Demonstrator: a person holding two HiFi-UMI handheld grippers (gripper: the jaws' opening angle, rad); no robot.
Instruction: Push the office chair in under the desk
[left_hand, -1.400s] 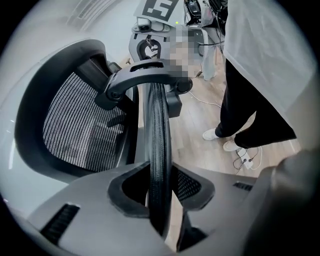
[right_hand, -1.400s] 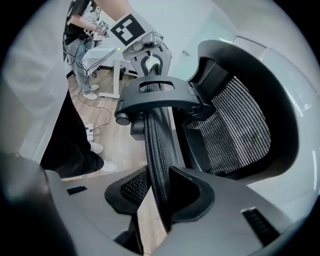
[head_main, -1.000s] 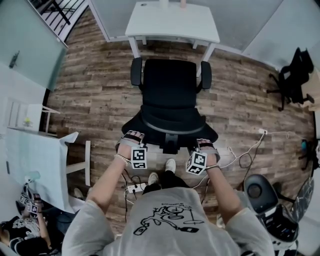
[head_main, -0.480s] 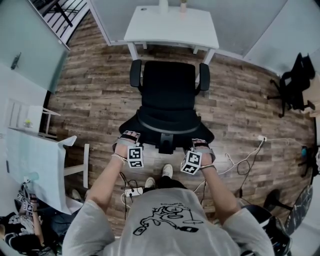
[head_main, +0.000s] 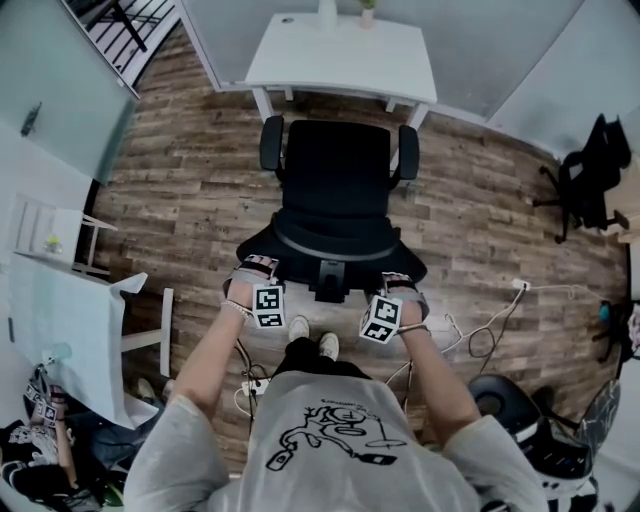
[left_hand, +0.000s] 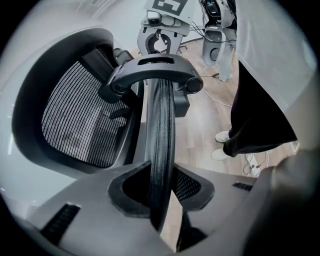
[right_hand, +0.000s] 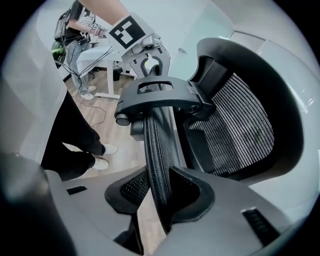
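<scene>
The black office chair (head_main: 335, 190) stands on the wooden floor (head_main: 170, 200), in the middle of the head view. Its seat faces the white counter (head_main: 340, 55). The front of the seat is near the counter's front edge, but the seat is not under the counter. The chair's two armrests (head_main: 271, 145) are just in front of the counter's legs. The back of the chair faces the person.

The left hand-held gripper (left_hand: 162, 187) is clamped on the top edge of the chair's back. The thin black edge sits between its two jaws, and the pads press on it from both sides. The right hand-held gripper (right_hand: 160, 192) is clamped on the same top edge, on the other side of the chair's head piece (right_hand: 160, 100). The head piece sits on the back's top edge between the two hand-held grippers. The net of the chair's back shows beside each one.

The person's shoes (head_main: 310, 335) are on the floor just behind the chair. Cables (head_main: 480, 330) lie on the floor by the person's right side. A power strip (head_main: 255, 385) lies near the feet. Another black chair (head_main: 590, 180) stands well apart at the right. A white table (head_main: 60, 320) is at the left.
</scene>
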